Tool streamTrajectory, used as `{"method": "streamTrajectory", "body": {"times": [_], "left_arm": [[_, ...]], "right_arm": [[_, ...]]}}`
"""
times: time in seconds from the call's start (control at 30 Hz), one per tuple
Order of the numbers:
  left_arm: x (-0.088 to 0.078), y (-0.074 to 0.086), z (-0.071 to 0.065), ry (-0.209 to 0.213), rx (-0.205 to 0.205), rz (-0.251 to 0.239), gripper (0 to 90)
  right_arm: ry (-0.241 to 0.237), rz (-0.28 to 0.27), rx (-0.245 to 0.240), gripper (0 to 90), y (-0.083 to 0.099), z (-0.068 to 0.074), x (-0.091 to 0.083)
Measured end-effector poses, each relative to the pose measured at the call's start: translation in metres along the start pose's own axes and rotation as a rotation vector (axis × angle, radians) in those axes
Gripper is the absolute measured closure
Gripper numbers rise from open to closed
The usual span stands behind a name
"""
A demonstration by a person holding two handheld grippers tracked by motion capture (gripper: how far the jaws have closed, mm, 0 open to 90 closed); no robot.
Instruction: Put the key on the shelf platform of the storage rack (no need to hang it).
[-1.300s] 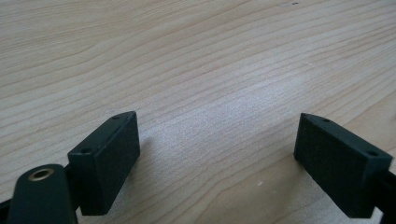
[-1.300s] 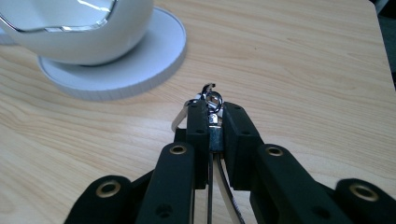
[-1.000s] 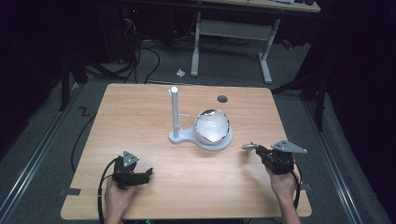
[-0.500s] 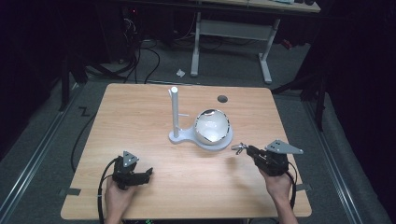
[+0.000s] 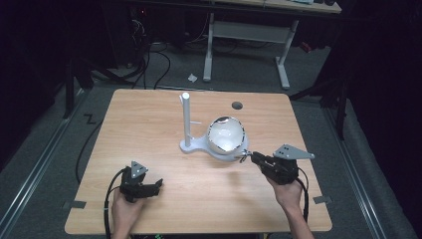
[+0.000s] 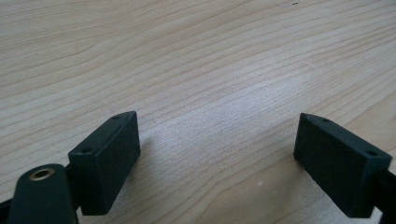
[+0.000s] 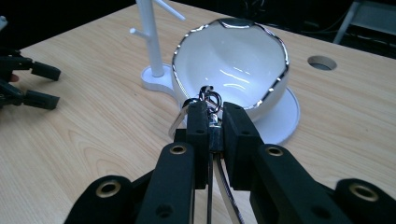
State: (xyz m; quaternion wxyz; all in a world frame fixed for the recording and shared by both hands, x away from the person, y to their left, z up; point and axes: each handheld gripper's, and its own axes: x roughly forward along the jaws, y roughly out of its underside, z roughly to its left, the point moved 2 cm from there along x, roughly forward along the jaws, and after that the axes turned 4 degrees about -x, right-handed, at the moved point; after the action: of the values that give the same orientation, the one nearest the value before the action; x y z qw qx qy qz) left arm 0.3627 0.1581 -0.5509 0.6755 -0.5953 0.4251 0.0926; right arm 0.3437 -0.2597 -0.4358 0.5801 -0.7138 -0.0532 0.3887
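1. Your right gripper has its jaws clenched on a small metal keyring, just beside the white bowl mid-tabletop.
2. Your left gripper rests released near the tabletop's front edge.

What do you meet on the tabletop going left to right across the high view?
Left gripper → white stand's post → white bowl → small metal piece clamped in the right gripper.
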Motion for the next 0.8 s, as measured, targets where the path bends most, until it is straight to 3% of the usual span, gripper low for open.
{"method": "streamTrajectory", "body": {"times": [0.27, 0.8], "left_arm": [[0.0, 0.0, 0.0, 0.0, 0.0, 0.0, 14.8], [0.0, 0.0, 0.0, 0.0, 0.0, 0.0, 14.8]], "right_arm": [[-0.023, -0.019, -0.015, 82.2, -0.015, 0.004, 0.002], [-0.029, -0.017, -0.006, 82.2, -0.03, -0.007, 0.022]]}}
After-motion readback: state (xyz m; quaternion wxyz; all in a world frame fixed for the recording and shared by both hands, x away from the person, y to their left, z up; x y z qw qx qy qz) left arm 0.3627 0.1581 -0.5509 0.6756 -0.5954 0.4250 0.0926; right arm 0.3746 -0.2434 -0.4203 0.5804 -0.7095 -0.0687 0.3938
